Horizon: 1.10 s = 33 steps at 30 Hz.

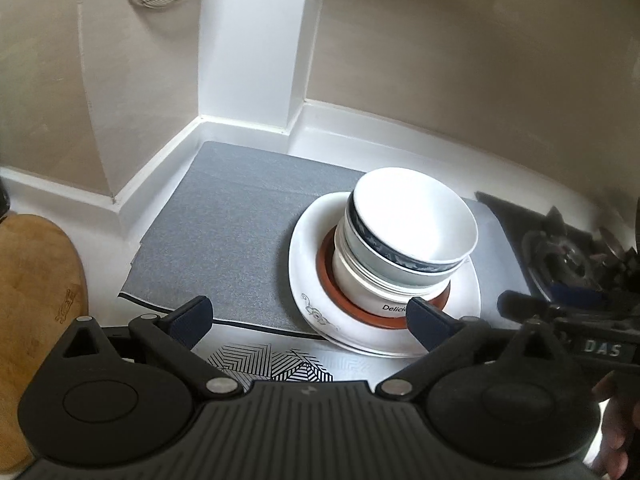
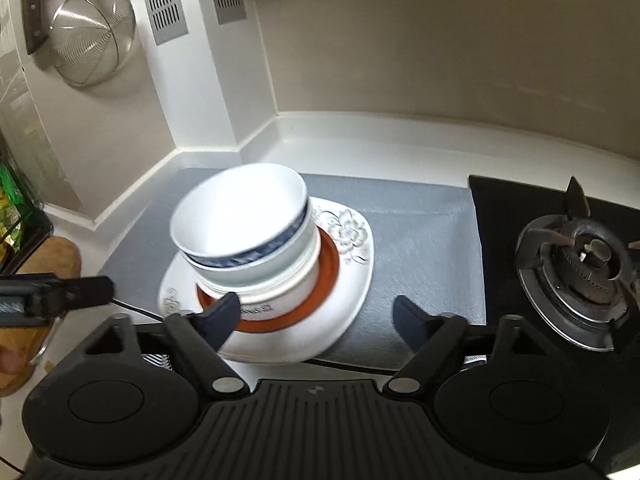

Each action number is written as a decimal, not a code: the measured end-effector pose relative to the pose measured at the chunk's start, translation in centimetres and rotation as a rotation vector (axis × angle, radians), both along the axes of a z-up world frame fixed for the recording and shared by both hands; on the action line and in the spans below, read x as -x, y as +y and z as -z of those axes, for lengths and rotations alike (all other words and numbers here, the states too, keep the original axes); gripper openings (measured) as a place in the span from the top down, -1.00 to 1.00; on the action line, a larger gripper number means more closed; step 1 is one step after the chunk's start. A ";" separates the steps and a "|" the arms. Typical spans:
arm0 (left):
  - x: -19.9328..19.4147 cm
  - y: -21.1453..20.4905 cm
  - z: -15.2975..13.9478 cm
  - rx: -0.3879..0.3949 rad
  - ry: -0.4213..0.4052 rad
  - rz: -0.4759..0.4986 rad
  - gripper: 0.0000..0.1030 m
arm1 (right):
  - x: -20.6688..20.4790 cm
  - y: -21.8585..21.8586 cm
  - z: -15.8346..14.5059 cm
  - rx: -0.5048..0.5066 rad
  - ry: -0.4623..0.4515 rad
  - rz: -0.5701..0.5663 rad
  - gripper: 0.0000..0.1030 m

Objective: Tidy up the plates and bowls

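A stack of bowls [image 1: 408, 236] stands on a brown-rimmed dish [image 1: 360, 310] on a white flowered plate [image 1: 308, 280], all on a grey mat [image 1: 224, 236]. The top bowl is white with a blue band. My left gripper [image 1: 308, 320] is open and empty, just in front of the plate's left side. The same stack of bowls [image 2: 248, 232] and plate [image 2: 352, 248] show in the right wrist view. My right gripper [image 2: 316, 316] is open and empty; its left finger [image 2: 220, 316] overlaps the plate's front edge. The other gripper shows at far left [image 2: 64, 296].
A gas burner [image 2: 580, 264] sits to the right of the mat. A wooden board [image 1: 36, 292] lies at left. A wire strainer [image 2: 92, 36] and a knife hang on the wall. White counter edging and the wall corner stand behind the mat.
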<state>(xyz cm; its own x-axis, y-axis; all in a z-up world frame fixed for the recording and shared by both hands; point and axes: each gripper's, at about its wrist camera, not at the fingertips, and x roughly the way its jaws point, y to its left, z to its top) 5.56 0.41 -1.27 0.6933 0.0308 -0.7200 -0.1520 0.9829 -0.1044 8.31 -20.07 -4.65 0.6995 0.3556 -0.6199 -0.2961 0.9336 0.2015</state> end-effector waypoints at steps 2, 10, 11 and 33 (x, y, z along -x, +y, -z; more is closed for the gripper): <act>-0.4 0.0 0.0 -0.001 0.017 0.014 -0.99 | 0.2 0.2 -0.6 0.014 -0.001 0.012 -0.84; -1.1 -0.3 0.5 -0.025 0.048 0.043 -0.99 | 1.9 1.5 -2.2 0.075 0.013 0.086 -0.93; -1.0 -0.3 0.4 -0.025 0.046 0.049 -0.99 | 2.0 1.4 -2.3 0.066 0.018 0.094 -0.93; 0.0 0.8 -0.4 -0.030 0.025 0.068 -0.99 | 2.7 3.6 -2.4 0.067 0.048 0.108 -0.93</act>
<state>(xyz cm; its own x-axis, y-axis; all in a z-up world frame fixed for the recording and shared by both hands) 5.59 1.20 -0.89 0.6764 0.0055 -0.7365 -0.0866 0.9936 -0.0722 5.66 -16.47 -2.27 0.7002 0.2361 -0.6738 -0.1841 0.9715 0.1490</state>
